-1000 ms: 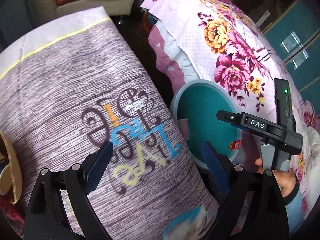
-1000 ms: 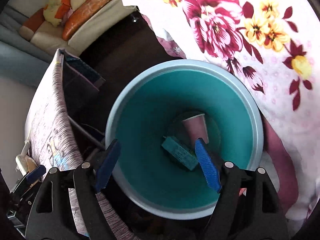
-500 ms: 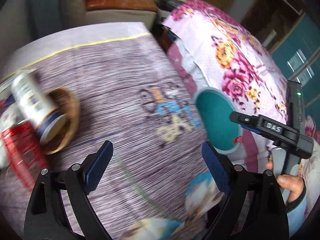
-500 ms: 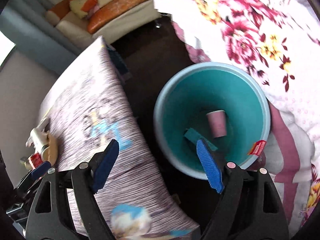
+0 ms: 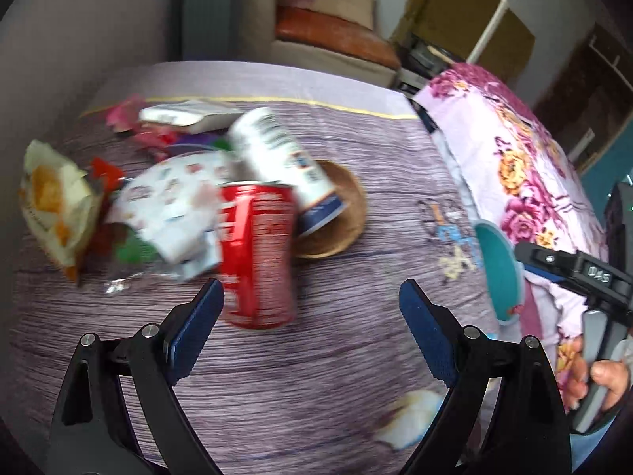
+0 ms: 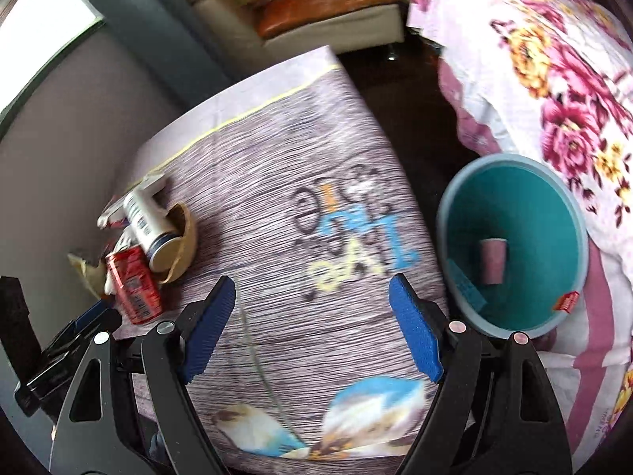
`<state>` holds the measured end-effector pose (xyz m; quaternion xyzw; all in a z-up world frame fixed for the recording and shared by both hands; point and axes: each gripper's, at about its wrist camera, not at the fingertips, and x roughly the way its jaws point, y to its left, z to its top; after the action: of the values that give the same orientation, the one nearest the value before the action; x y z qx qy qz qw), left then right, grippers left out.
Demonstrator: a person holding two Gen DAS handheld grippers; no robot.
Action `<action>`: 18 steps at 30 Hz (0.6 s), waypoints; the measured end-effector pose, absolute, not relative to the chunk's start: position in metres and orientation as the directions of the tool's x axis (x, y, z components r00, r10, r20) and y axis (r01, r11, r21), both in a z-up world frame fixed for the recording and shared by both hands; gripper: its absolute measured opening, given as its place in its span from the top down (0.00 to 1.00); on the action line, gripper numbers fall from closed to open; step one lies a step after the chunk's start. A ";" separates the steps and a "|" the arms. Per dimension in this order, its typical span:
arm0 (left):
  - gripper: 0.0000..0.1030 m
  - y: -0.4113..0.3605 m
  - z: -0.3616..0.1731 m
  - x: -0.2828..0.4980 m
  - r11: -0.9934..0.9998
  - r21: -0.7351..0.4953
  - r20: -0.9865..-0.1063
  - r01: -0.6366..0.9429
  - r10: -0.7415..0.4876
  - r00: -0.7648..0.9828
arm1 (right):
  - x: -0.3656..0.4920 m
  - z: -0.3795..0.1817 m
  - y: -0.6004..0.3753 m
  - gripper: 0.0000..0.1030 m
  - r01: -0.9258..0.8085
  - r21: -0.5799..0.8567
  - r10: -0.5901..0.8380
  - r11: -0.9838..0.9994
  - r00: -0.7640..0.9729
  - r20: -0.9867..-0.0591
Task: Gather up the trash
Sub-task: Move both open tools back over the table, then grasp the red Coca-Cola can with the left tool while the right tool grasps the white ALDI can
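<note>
Grey wall, dark floor, cushioned sofa, floral-covered bed.

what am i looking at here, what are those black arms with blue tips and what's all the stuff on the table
Those are hand-held tongs, one in each of a person's hands, with a camera on each looking out along the blue pads. One picture is from the left tongs, the other from the right tongs. Both stand open and hold nothing.

The table has a wood-print cloth. On it lies trash: a red can, a white can resting in a brown bowl, and crumpled wrappers.

Beside the table stands a teal bin, with a pink cup already inside. In the left picture you can see the hand gripping the right tongs.
</note>
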<state>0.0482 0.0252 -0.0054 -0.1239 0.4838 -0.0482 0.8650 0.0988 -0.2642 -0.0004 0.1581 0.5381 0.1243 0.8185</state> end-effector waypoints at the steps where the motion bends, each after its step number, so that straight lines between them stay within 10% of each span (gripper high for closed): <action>1: 0.12 0.030 -0.009 0.048 0.967 -0.251 -0.827 -0.044 -0.191 0.528 | 0.099 0.001 -0.256 0.26 -0.048 0.391 0.378 0.919 0.383 -0.843; 18: 0.28 0.055 -0.046 0.066 0.955 -0.280 -0.841 -0.092 -0.198 0.503 | 0.109 0.002 -0.196 0.26 -0.161 0.396 0.428 0.904 0.318 -0.846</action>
<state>0.0661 0.0553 -0.0458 -0.1460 0.4974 -0.0309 0.8546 0.1090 -0.1961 0.0020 0.1201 0.5543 0.1834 0.8029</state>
